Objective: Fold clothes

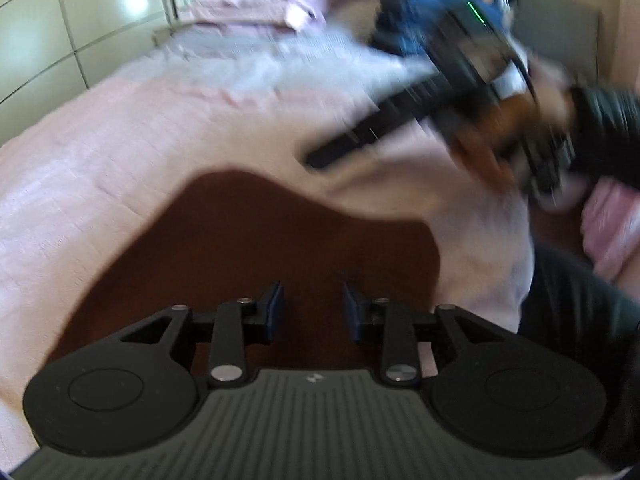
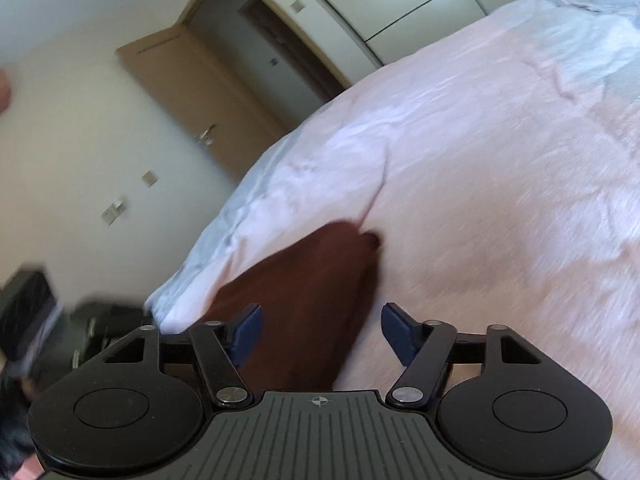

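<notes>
Bedroom, pink bedspread as work surface, wardrobe doors behind. Dark brown garment lies flat on the bedspread, directly ahead of and under the left gripper, jaws released, empty. Right gripper also released, its left finger over the garment's edge. Garment's long axis runs away from right gripper; left looks nearer.

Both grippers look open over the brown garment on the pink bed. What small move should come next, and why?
Probably lower the left gripper onto the brown garment and close on its near edge: both it and the right gripper are open and empty.
</notes>
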`<state>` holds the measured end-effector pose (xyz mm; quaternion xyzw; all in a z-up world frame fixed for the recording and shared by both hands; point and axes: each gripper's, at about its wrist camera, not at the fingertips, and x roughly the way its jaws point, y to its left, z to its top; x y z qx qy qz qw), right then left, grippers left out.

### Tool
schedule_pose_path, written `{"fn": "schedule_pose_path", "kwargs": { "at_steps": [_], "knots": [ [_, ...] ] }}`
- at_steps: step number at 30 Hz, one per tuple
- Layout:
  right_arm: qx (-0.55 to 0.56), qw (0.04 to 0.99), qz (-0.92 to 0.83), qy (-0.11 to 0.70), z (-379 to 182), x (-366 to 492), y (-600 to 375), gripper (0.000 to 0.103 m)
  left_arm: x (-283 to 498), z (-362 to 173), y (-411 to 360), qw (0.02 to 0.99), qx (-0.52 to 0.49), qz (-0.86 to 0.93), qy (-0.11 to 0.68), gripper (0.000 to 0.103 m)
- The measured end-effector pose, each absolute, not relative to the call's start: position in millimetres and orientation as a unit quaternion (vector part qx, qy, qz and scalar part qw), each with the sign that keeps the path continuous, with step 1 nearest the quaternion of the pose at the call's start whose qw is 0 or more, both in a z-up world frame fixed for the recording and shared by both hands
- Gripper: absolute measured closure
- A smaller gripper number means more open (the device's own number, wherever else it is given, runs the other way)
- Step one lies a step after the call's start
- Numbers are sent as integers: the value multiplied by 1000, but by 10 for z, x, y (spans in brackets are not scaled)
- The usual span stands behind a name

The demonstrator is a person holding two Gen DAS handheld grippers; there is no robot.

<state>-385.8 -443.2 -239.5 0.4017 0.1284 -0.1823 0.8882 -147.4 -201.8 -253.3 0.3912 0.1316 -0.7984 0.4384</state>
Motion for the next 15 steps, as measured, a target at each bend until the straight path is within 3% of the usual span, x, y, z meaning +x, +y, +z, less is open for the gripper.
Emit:
{"fn": "schedule_pose_path", "kwargs": {
  "at_steps": [7,8,9,11,15],
  "knots": [
    [456,866,-153,134,-2609,-3518,-5041,35,-1449,-2383,-1938,440,349,-815,139,76],
    [462,865,-148,128,-2633,-3477,-5095,51,-1455,-2341,-1914,436,340,-822,137,76],
    [465,864,-143,130,-2648,-3416,-5132,86,-1472,-2337,-1893,431,337,-826,138,76],
    [454,866,-146,150,-2638,-3282,-5165,93,-1562,-2467,-1849,426,362,-818,133,78],
    [413,887,-127,165,-2477,-3061,-5126,94,-1676,-2663,-1744,441,377,-805,123,81]
  ]
}}
